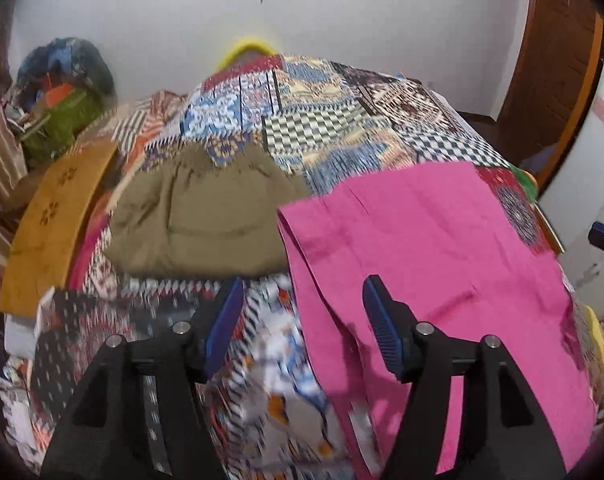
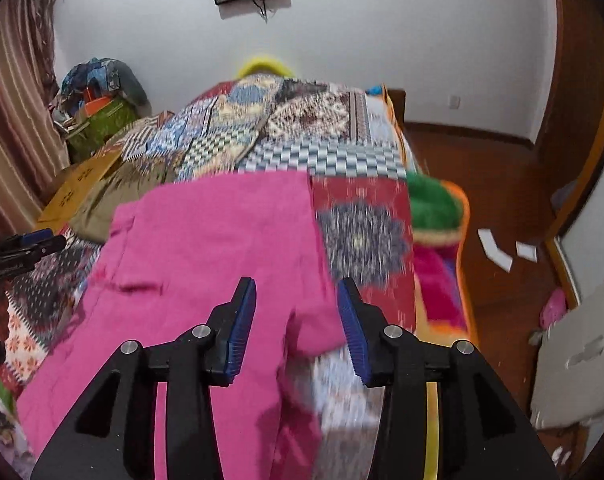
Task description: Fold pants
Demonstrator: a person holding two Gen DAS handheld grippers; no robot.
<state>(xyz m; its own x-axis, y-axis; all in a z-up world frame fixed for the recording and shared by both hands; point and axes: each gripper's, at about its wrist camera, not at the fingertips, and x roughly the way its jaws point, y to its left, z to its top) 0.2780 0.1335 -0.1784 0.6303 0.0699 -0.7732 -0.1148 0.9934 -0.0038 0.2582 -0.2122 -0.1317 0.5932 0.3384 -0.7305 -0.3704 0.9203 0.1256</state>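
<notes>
The pink pants (image 1: 421, 248) lie flat on a patchwork bedspread (image 1: 341, 120), with one layer folded over. In the left wrist view my left gripper (image 1: 302, 284) hangs above the pants' left edge. Its blue pads (image 1: 381, 332) stand apart with nothing between them. In the right wrist view the pink pants (image 2: 206, 248) fill the middle. My right gripper (image 2: 296, 286) hovers over their right edge, jaws apart and empty. The left gripper (image 2: 26, 248) shows at that view's left edge.
A folded olive garment (image 1: 198, 216) and a mustard cloth (image 1: 50, 216) lie left of the pants. A green bag with piled clothes (image 1: 62, 92) stands in the far left corner. Wooden floor (image 2: 493, 208) with white paper scraps runs along the bed's right side. A fuzzy green and orange blanket (image 2: 433, 208) hangs there.
</notes>
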